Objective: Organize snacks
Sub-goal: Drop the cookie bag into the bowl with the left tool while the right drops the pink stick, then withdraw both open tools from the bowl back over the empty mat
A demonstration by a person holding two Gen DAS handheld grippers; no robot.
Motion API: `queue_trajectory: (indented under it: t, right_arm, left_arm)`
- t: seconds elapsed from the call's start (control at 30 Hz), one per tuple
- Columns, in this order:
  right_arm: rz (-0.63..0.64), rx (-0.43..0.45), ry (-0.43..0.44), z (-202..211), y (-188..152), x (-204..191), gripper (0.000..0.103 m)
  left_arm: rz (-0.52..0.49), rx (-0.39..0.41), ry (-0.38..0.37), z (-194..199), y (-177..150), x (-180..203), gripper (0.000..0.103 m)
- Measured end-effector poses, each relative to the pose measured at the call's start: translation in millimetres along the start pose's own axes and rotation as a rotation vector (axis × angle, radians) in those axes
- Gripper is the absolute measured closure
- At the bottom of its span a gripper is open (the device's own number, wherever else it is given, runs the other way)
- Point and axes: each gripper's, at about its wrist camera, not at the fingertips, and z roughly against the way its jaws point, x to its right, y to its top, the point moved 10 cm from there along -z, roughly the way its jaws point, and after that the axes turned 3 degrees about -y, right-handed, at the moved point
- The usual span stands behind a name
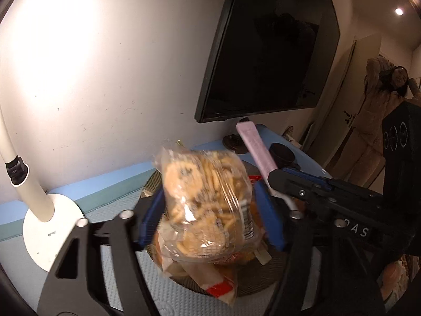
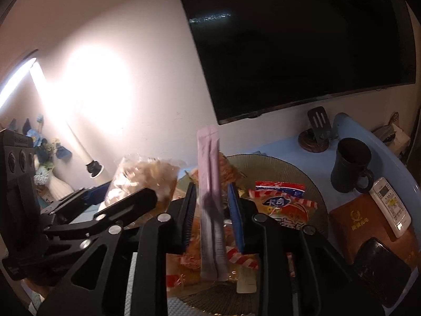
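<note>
Snacks piled on plate (image 2: 286, 168). Left gripper (image 1: 208, 216) clamped on clear cookie bag (image 1: 205, 197), held above pile; right gripper (image 2: 214, 208) pinching lilac stick pack (image 2: 210, 197), upright. Bag likely light, crinkly, slippery, cookies fragile: best taken mid-body, gently. Stick slim, flexible: best gripped near middle. Red-and-orange packets (image 2: 282, 202) loose on plate.

Snack packets (image 2: 284, 205) lie on a plate (image 2: 276, 166) on the surface (image 1: 110, 184). A mug (image 2: 350, 166) stands right of the plate, a lamp base (image 1: 50, 231) left. A television (image 2: 302, 44) hangs behind.
</note>
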Motion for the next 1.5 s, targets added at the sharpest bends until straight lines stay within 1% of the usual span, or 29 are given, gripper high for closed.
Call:
queue_trajectory:
  t: [0.03,0.07,0.13,0.17,0.2,0.3,0.37,0.4,0.43,0.47,0.5,0.6,0.63,0.7,0.73,0.77,0.8,0.83,0.87,0.9,0.93,1.0,1.1,1.23,1.27,1.3,1.4,1.43,1.5]
  right_arm:
    - [-0.007,-0.015,-0.016,-3.6,-3.0,5.6,0.074]
    - [-0.017,-0.025,0.002,-3.7,-7.2,7.6,0.074]
    - [-0.024,-0.038,0.041,2.3,-19.5,6.6,0.074]
    - [-0.015,-0.042,0.045,6.2,-26.9,2.3,0.073]
    - [-0.005,-0.049,0.062,11.1,-34.9,-3.5,0.070]
    - [0.029,-0.071,0.165,29.3,-63.5,-40.4,0.050]
    - [0.092,-0.088,0.231,40.3,-84.5,-76.3,0.049]
    - [0.124,-0.096,0.256,44.7,-97.0,-95.3,0.045]
    - [0.156,-0.108,0.281,47.2,-111.2,-115.7,0.032]
    - [0.184,-0.126,0.301,46.4,-125.1,-135.0,0.023]
    - [0.214,-0.143,0.307,42.8,-142.0,-154.2,0.012]
    - [0.303,-0.185,0.266,15.9,-184.2,-195.8,0.011]
    - [0.336,-0.188,0.227,0.8,-196.7,-203.1,0.011]
    - [0.395,-0.181,0.113,-26.3,-214.7,-203.3,0.010]
    - [0.384,-0.205,0.093,-37.6,-223.5,-198.6,0.010]
    - [0.356,-0.246,0.089,-48.2,-232.1,-191.9,0.011]
    - [0.336,-0.285,0.080,-53.6,-234.5,-186.0,0.011]
    - [0.307,-0.282,0.092,-53.1,-230.5,-182.1,0.005]
    - [0.270,-0.266,0.109,-52.1,-225.5,-177.3,0.005]
    - [0.230,-0.262,0.129,-51.8,-222.8,-173.1,0.005]
    - [0.194,-0.277,0.144,-53.9,-222.0,-168.2,0.005]
    - [0.152,-0.300,0.162,-59.0,-221.9,-163.2,0.005]
    - [0.166,-0.295,0.161,-57.6,-223.2,-167.2,0.005]
    - [0.254,-0.299,0.138,-54.7,-231.1,-179.3,0.005]
    - [0.275,-0.302,0.128,-54.7,-233.2,-181.3,0.005]
    - [0.290,-0.304,0.115,-55.2,-235.5,-182.1,0.005]
    - [0.313,-0.316,0.092,-56.7,-238.9,-182.3,0.005]
    - [0.315,-0.316,0.089,-56.4,-239.6,-182.2,0.005]
    - [0.315,-0.319,0.092,-55.8,-239.8,-181.7,0.005]
  left_arm:
    - [0.015,-0.005,0.010,-2.0,-1.2,-5.4,0.019]
    - [0.030,-0.023,0.004,-3.1,-4.2,-10.1,0.020]
    - [0.050,-0.025,0.000,11.6,-14.6,-21.2,0.020]
    - [0.048,-0.020,0.017,22.3,-19.8,-26.3,0.019]
    - [0.050,-0.020,0.033,35.7,-28.0,-32.5,0.017]
    - [0.088,-0.015,0.082,80.0,-60.3,-56.3,0.012]
    - [0.106,-0.021,0.157,109.1,-88.4,-76.7,0.012]
    - [0.112,-0.027,0.210,123.5,-105.2,-88.1,0.012]
    - [0.120,-0.033,0.262,137.2,-123.3,-99.5,0.012]
    - [0.134,-0.039,0.308,147.7,-141.1,-112.0,0.011]
    - [0.160,-0.052,0.353,158.2,-161.0,-124.8,0.010]
    - [0.281,-0.083,0.469,180.2,-210.7,-172.2,0.008]
    - [0.316,-0.089,0.497,184.1,-224.5,-184.6,0.008]
    - [0.358,-0.095,0.550,186.0,-247.1,-205.4,0.008]
    - [0.371,-0.098,0.570,185.8,-257.1,-212.6,0.008]
    - [0.399,-0.105,0.568,184.5,-268.1,-218.6,0.008]
    - [0.467,-0.137,0.535,181.6,-278.6,-224.1,0.010]
    - [0.488,-0.118,0.509,187.9,-275.4,-226.7,0.009]
    - [0.501,-0.071,0.479,191.9,-270.6,-227.7,0.006]
    - [0.523,-0.063,0.459,192.3,-272.2,-230.2,0.005]
    - [0.543,-0.076,0.444,189.9,-275.3,-233.2,0.005]
    - [0.546,-0.056,0.427,196.3,-274.2,-233.7,0.004]
    - [0.556,-0.047,0.412,196.5,-274.1,-234.3,0.003]
    - [0.590,-0.013,0.373,202.8,-277.5,-236.5,0.003]
    - [0.590,-0.010,0.384,202.3,-277.9,-236.7,0.003]
    - [0.569,-0.027,0.418,200.3,-275.4,-230.1,0.003]
    - [0.423,-0.153,0.604,188.3,-277.5,-220.2,0.003]
    - [0.385,-0.175,0.642,185.4,-277.1,-217.1,0.003]
    - [0.347,-0.191,0.658,181.7,-275.5,-212.3,0.003]
